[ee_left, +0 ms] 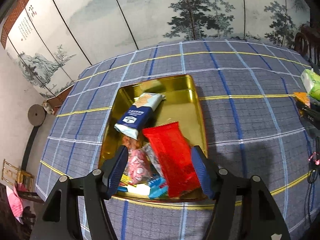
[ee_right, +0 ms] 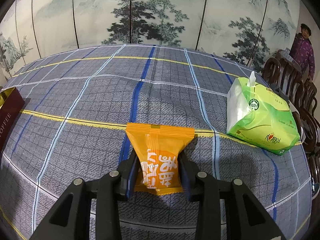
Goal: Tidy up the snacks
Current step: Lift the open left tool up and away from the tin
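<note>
Dark red box (ee_right: pixel 9 110) cut off by left frame edge, lettering partly lost. Small snacks under red packet (ee_left: pixel 172 158) in gold tin (ee_left: pixel 198 108) blurred, half hidden; can't ID.

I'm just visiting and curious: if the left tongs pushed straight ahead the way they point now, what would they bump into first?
Most likely the red snack packet lying in the gold tin: it lies between the open left tongs, with a pink sweet bag beside it. Depth is hard to judge here.
</note>
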`<state>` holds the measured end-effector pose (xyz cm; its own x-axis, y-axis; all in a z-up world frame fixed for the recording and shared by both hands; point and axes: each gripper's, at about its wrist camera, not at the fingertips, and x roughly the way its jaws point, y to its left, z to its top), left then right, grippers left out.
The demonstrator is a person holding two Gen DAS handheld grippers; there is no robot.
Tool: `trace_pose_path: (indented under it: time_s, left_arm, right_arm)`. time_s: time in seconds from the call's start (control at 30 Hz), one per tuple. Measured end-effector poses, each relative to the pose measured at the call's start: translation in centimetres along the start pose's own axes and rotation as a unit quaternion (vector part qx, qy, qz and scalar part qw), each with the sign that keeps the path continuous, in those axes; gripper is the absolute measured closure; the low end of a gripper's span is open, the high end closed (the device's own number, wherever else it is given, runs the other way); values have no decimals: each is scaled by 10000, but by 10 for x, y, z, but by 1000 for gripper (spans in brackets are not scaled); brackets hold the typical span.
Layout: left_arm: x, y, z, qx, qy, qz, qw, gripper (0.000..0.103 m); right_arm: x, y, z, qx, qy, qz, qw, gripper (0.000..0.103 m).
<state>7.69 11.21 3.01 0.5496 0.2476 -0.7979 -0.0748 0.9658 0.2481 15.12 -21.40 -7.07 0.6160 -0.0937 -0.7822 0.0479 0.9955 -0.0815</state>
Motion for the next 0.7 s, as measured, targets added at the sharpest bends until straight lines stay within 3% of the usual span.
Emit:
trace_pose_path:
  time_s: [0.7]
  left_arm:
    - [-11, -51, -23, 348, 40, -847, 9958, 32]
  right_arm:
    - [1, 8, 9, -203, 283, -241, 9991, 67]
